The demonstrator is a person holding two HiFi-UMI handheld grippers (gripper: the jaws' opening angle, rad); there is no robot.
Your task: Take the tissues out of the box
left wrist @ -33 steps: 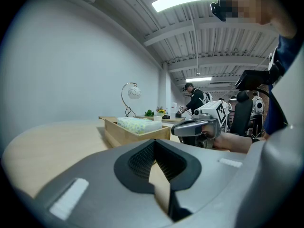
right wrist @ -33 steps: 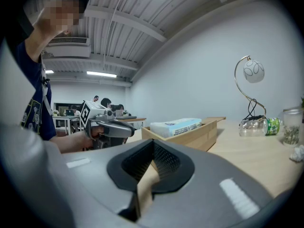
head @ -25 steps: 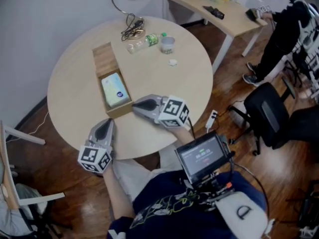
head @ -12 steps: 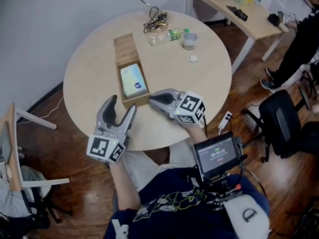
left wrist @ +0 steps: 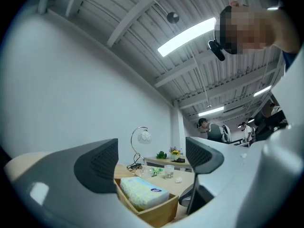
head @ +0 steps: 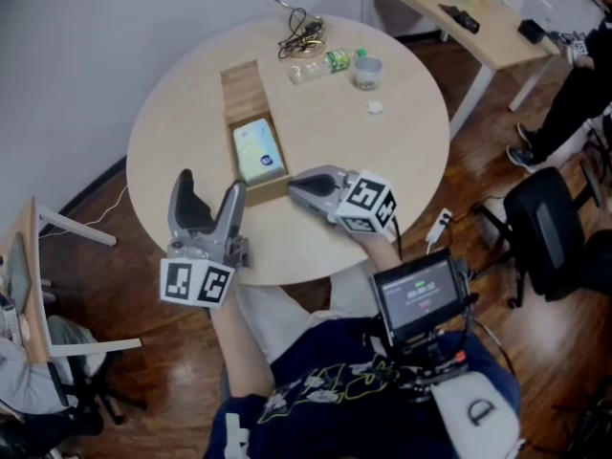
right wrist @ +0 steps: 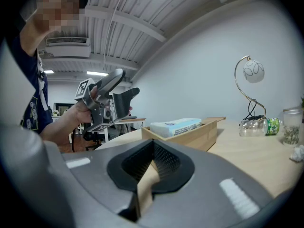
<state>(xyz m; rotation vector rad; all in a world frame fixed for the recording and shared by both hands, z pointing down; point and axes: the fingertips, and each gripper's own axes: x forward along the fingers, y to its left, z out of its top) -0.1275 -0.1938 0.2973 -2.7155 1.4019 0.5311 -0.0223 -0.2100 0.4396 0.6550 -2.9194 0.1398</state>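
In the head view the left gripper is hanging near the edge of the table, jaws just opening on nothing, the right gripper lying just beside the wooden box. The left gripper view is showing one tissue pack in the one box's near end — best straddling it crosswise, clear of the box's sides. The right gripper view is showing its pads meeting, seemingly on nothing.

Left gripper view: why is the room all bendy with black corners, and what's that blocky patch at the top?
Left gripper view: a wide-angle lens curves the ceiling beams and darkens the corners; the blocky patch was added afterwards to hide a face; the ceiling light glares white. Right gripper view: same bending and patch. Head view: much less bent.
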